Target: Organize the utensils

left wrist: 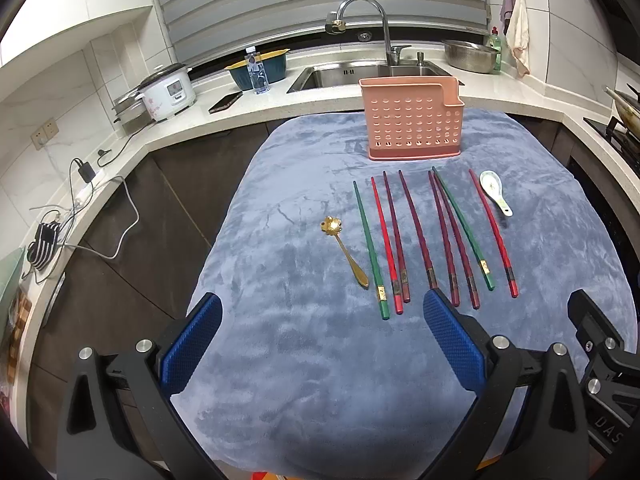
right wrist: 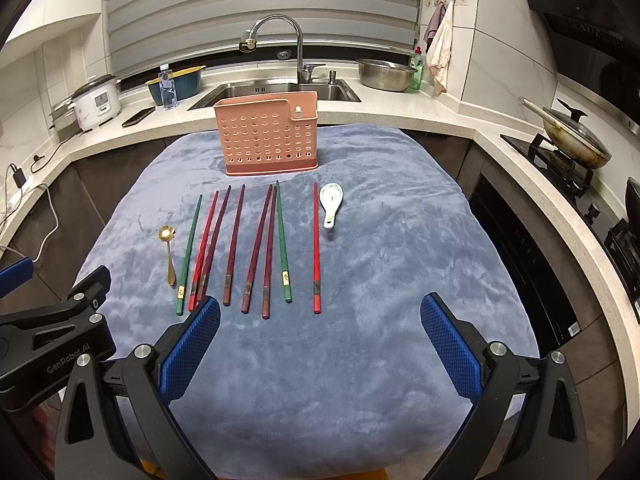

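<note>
Both grippers, left gripper [left wrist: 322, 340] and right gripper [right wrist: 320, 340], hover with jaws spread wide and empty. The chopsticks [right wrist: 236, 244] lie just ahead, long axes pointing away toward the pink utensil holder [right wrist: 267, 138] beyond. The red chopstick [right wrist: 316, 248] and ceramic spoon [right wrist: 331, 204] sit ahead of the right gripper, bare blue cloth [right wrist: 400, 260] alongside.

I see a grey-blue plush cloth [right wrist: 360, 360] over the table, a stainless steel sink [right wrist: 276, 92] with curved chrome faucet [right wrist: 298, 44], a white rice cooker [left wrist: 170, 92], and a lidded wok [right wrist: 576, 140] on the stove.
</note>
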A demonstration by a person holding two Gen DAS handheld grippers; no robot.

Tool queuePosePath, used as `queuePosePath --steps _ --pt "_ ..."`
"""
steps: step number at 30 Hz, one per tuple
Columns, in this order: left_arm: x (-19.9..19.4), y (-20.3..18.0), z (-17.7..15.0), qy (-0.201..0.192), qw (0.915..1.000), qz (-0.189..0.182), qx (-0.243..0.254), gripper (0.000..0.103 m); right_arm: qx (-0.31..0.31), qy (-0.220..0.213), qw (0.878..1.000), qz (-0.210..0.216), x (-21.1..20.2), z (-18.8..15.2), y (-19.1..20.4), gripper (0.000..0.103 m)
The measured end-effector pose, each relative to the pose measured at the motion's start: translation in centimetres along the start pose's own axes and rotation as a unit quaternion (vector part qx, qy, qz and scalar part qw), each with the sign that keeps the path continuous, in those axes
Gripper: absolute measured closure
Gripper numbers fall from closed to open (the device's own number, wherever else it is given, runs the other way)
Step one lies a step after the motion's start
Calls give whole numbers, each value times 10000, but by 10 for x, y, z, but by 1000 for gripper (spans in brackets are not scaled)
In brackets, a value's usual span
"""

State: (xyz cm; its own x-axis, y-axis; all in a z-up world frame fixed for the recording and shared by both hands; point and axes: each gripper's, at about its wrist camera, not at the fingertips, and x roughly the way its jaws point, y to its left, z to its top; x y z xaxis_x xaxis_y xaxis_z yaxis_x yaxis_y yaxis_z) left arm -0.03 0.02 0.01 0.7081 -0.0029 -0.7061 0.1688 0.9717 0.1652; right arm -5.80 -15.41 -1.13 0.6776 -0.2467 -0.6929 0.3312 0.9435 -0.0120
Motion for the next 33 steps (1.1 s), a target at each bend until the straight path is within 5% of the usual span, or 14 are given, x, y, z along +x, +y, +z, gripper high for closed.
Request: queuePosePath --steps 33 --pt "1 -5 3 43 10000 1 15 7 30 36 10000 -1 8 -2 -3 7"
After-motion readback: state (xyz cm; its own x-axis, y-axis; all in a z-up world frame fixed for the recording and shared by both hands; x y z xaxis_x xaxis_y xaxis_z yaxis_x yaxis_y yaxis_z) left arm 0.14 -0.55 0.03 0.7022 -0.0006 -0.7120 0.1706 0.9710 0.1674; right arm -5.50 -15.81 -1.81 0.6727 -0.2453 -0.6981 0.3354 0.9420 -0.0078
